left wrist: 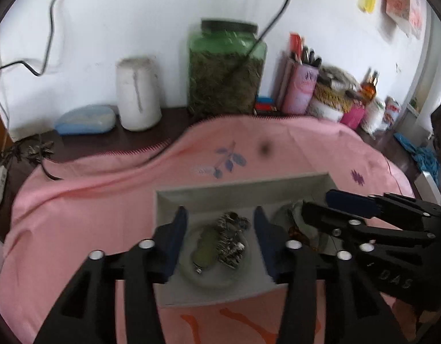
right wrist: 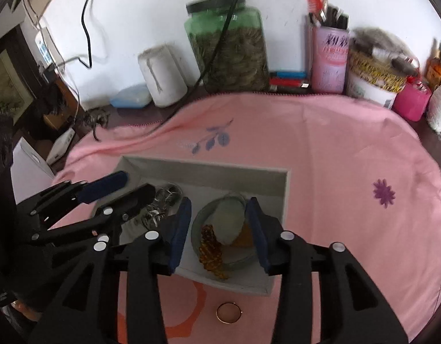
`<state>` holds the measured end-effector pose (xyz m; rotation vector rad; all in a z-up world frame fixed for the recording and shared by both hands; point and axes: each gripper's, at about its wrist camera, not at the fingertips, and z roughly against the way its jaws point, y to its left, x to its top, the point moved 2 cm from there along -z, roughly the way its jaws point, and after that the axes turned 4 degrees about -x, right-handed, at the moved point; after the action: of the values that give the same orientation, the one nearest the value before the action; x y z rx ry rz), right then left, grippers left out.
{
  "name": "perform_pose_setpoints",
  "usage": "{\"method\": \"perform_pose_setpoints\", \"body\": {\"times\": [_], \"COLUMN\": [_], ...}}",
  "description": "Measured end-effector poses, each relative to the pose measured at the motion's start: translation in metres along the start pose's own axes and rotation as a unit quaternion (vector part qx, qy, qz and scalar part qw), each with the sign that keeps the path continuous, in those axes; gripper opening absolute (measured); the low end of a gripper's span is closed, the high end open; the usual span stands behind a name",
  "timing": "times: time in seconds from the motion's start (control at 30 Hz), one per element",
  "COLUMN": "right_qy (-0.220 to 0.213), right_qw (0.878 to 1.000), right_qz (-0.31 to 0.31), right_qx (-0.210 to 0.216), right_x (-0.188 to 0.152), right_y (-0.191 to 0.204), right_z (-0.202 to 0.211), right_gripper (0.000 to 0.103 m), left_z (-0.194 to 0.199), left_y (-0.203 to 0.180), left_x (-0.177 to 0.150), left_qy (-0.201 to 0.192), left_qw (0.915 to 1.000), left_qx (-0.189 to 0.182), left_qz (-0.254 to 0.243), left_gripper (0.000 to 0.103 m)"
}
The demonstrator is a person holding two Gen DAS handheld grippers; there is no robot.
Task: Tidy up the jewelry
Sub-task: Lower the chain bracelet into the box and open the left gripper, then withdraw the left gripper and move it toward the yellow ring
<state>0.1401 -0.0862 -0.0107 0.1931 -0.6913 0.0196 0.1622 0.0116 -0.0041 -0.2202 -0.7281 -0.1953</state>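
Hovering over a grey tray (left wrist: pixel 243 192) on a pink cloth (left wrist: pixel 85 215), the left tool (left wrist: pixel 220 238) has its jaws spread wide with nothing between them. Below the gap sits a shallow dish (left wrist: pixel 191 269) holding a tangle of silver jewelry (left wrist: pixel 231 238) and a greenish piece (left wrist: pixel 206 246); motion blur softens both, so it is hard to tell whether the silver mass is one chain or several pieces.

The right tool (right wrist: pixel 217 229) is also wide open and grips nothing. It hangs above a second dish (right wrist: pixel 200 223) in the right part of the same tray (right wrist: pixel 209 169). That dish holds a pale oval stone (right wrist: pixel 229 223) and amber beads (right wrist: pixel 211 252) that trail over its near rim; an orange piece beside the stone is partly hidden by the right finger (right wrist: pixel 257 235).

In the left wrist view the right tool (left wrist: pixel 315 206) reaches in from the right and covers most of the second dish. In the right wrist view the left tool (right wrist: pixel 137 186) does the same to the silver jewelry (right wrist: pixel 163 203), leaving only part of it visible.

A gold ring (right wrist: pixel 229 312) lies on the cloth (right wrist: pixel 349 172) just outside the tray's near wall, apart from it.

At the back, against the wall, stand a white jug (right wrist: pixel 163 74), a green jar (right wrist: pixel 229 48) and a pink cup (right wrist: pixel 329 60) of combs and pens; a black cable (right wrist: pixel 220 43) crosses in front of the jar. The table (left wrist: pixel 105 137) shows only as a dark strip behind the cloth.
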Motion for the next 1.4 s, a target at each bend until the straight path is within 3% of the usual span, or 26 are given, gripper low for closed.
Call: {"method": "perform_pose_setpoints", "body": {"times": [0.07, 0.13, 0.23, 0.3, 0.33, 0.37, 0.5, 0.7, 0.87, 0.97, 1.2, 1.4], "right_qy": [-0.017, -0.036, -0.079, -0.109, -0.12, -0.132, -0.162, -0.132, -0.054, -0.013, -0.023, -0.008], "right_qw": [1.0, 0.999, 0.997, 0.994, 0.993, 0.991, 0.987, 0.991, 0.998, 0.999, 0.998, 0.998], "right_qz": [-0.004, -0.009, -0.012, -0.01, -0.01, -0.011, -0.009, 0.0, -0.02, -0.022, 0.019, 0.027], "right_qx": [0.005, 0.012, 0.014, 0.012, 0.015, 0.016, 0.015, -0.023, -0.03, -0.028, -0.058, -0.057], "right_x": [0.005, 0.01, 0.015, 0.017, 0.017, 0.016, -0.001, -0.047, -0.087, -0.093, -0.1, -0.103], "right_y": [0.0, 0.001, 0.006, 0.01, 0.011, 0.012, 0.012, -0.005, -0.029, -0.031, -0.018, -0.017], "right_z": [0.014, 0.03, 0.06, 0.083, 0.093, 0.102, 0.127, 0.112, 0.062, 0.043, 0.044, 0.037], "right_gripper": [0.04, 0.042, 0.056, 0.061, 0.073, 0.081, 0.092, 0.096, 0.096, 0.096, 0.096, 0.096], "left_z": [0.011, 0.024, 0.052, 0.072, 0.079, 0.087, 0.104, 0.087, 0.056, 0.045, 0.04, 0.032], "left_y": [0.0, -0.001, -0.006, -0.012, -0.014, -0.018, -0.031, -0.038, -0.034, -0.034, -0.04, -0.038], "left_x": [0.005, 0.01, 0.017, 0.019, 0.02, 0.018, -0.005, -0.065, -0.105, -0.11, -0.119, -0.118], "left_qy": [-0.008, -0.023, -0.063, -0.096, -0.104, -0.114, -0.116, -0.056, 0.012, 0.035, 0.053, 0.066], "left_qw": [0.9999, 0.9997, 0.9977, 0.9939, 0.9928, 0.9917, 0.9904, 0.9904, 0.9925, 0.9932, 0.9921, 0.9923], "left_qx": [-0.004, -0.003, 0.024, 0.054, 0.058, 0.06, 0.066, 0.09, 0.076, 0.06, 0.034, 0.031], "left_qz": [0.006, 0.01, 0.008, 0.001, -0.004, -0.009, -0.036, -0.088, -0.095, -0.093, -0.108, -0.1], "left_gripper": [0.051, 0.06, 0.079, 0.086, 0.095, 0.098, 0.097, 0.097, 0.097, 0.097, 0.097, 0.098]}}
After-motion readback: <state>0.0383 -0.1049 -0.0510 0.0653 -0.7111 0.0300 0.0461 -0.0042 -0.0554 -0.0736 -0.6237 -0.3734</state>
